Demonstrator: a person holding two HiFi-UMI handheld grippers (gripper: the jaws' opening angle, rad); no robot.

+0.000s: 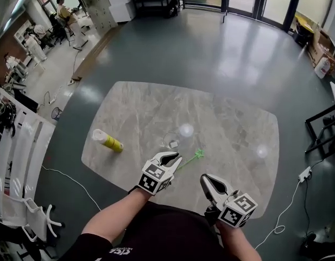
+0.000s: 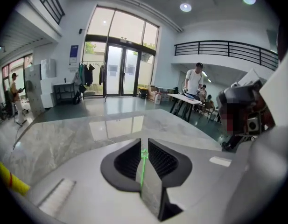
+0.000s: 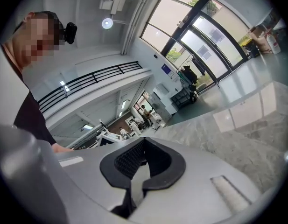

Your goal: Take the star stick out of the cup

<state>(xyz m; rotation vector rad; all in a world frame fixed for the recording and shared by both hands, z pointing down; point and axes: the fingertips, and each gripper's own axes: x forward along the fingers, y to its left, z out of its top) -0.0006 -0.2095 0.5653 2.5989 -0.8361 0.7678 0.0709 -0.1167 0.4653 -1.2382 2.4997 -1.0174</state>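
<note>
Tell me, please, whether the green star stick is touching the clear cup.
Apart. The head view shows bare table between the star stick and the cup; the left gripper holds the stick.

My left gripper (image 1: 171, 158) (image 2: 144, 146) hangs over the near edge of the table (image 1: 227, 129), left of its middle. It points away from me and tilts downward. Its jaws are almost together, pinching the thin star stick (image 1: 191, 159) (image 2: 143, 164) between the ribbed pads. Its marker cube (image 1: 151, 179) faces up, just ahead of my wrist. My bare left forearm (image 1: 110, 222) reaches in from the lower left. My right gripper (image 1: 208, 180) (image 3: 143, 146) sits beside it to the right, at the same near edge. It is held nearly level, with its jaws together and nothing between them. Its marker cube (image 1: 238, 210) is close to my body.
</note>
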